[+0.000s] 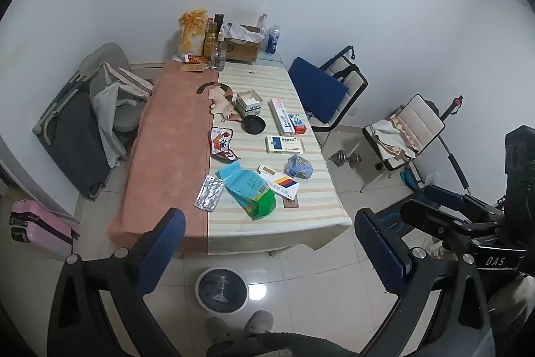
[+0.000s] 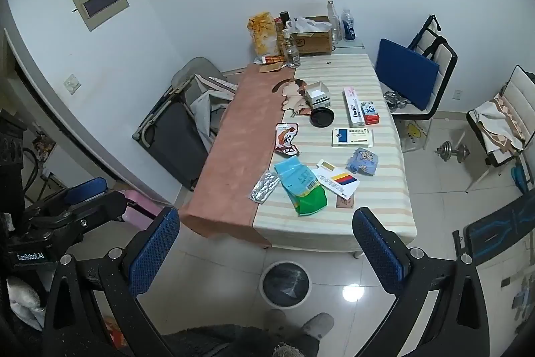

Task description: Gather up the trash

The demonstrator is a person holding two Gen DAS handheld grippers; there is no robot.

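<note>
1. Left gripper point(image 1: 271, 243) and right gripper point(image 2: 267, 243): both spread wide, empty, held back from the table point(image 1: 167, 136).
2. Progress: apparently none; the lined bin point(image 1: 221, 290) on the floor at the table's near end looks empty.
3. Trash on the striped cloth: blister pack point(image 1: 209, 192), green-blue packet point(image 1: 249, 189), red snack wrapper point(image 1: 221, 144), crumpled blue wrapper point(image 1: 299, 166).
4. Surroundings: medicine boxes point(image 1: 284, 144), black dish point(image 1: 253, 124), chairs point(image 1: 329, 89); nothing blocks the reach.

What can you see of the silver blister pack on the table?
The silver blister pack is a rectangular foil sheet with rows of raised pill bubbles, shiny and crinkled. It lies flat, angled, near the table's front edge, straddling the seam between the pink cloth and the striped cloth. Its far corner meets the blue packet. No gripper touches it.
</note>
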